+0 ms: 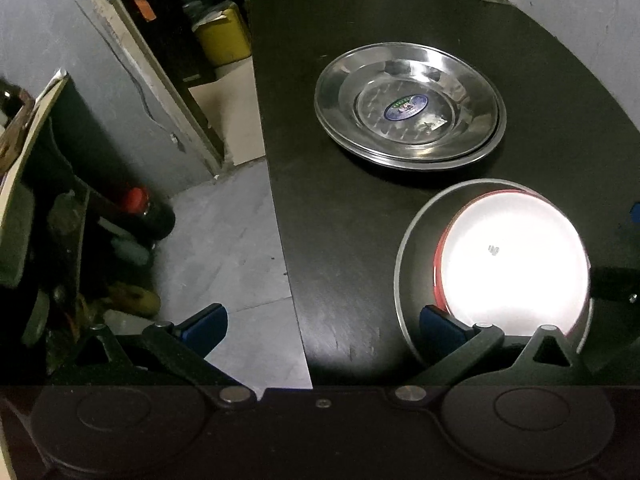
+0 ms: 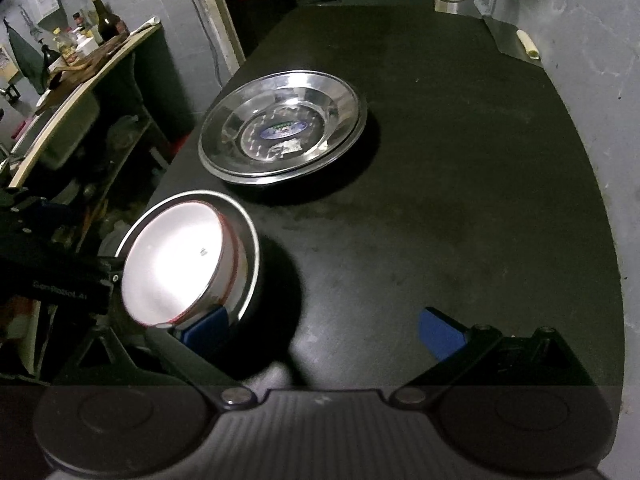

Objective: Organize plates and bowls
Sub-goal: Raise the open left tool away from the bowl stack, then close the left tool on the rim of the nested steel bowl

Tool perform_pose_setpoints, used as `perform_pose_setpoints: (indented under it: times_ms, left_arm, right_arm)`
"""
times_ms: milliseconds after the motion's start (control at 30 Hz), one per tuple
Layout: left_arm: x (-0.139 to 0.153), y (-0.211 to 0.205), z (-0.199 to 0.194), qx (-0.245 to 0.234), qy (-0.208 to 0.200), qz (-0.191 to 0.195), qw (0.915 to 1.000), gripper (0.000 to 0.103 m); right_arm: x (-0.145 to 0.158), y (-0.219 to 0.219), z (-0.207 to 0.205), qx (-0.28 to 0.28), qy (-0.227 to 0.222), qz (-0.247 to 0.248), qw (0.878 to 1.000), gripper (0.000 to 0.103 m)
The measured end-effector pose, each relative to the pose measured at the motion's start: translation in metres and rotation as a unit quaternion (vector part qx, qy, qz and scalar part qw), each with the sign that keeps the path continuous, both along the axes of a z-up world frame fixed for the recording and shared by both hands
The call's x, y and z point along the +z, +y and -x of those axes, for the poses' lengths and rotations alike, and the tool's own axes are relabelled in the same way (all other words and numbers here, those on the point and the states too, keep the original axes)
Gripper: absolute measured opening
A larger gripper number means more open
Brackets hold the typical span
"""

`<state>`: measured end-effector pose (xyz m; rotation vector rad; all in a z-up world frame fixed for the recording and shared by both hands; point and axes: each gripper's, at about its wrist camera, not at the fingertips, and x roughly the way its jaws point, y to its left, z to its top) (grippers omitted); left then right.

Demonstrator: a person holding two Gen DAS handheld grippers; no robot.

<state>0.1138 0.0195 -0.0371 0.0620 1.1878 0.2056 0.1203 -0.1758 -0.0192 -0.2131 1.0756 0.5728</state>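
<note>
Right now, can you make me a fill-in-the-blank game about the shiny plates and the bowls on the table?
1. The steel plates are stacked on a table coloured ____.
2. The white bowl has a rim coloured ____.
3. The white bowl sits inside a bowl made of ____.
4. The sticker on the top plate is mostly ____.

Missing words: black; red; steel; blue

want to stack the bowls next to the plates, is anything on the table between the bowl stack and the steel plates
Nothing visible. Only a bare strip of black table separates the nested bowls from the stacked steel plates. The open right tool is beside the bowls, not in that gap.
</note>
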Motion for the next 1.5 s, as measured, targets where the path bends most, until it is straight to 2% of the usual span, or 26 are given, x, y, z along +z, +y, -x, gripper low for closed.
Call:
perform_pose_setpoints:
  times_ms: [200,833,1500]
  left_arm:
    - [-0.004,0.001,-0.007,-0.021,0.011,-0.004,0.9997,0.102]
    - [-0.008,0.018,-0.017,-0.051,0.011,0.037,0.998,0.102]
    - [-0.011,0.028,-0.021,-0.062,0.014,0.064,0.9959,0.102]
  right_arm:
    - [-0.002,0.004,-0.004,-0.008,0.007,0.005,1.0,0.103]
    - [-0.006,0.011,-0.009,-0.05,0.021,0.024,0.998,0.103]
    - [-0.009,0.013,-0.011,-0.074,0.032,0.03,0.996,0.103]
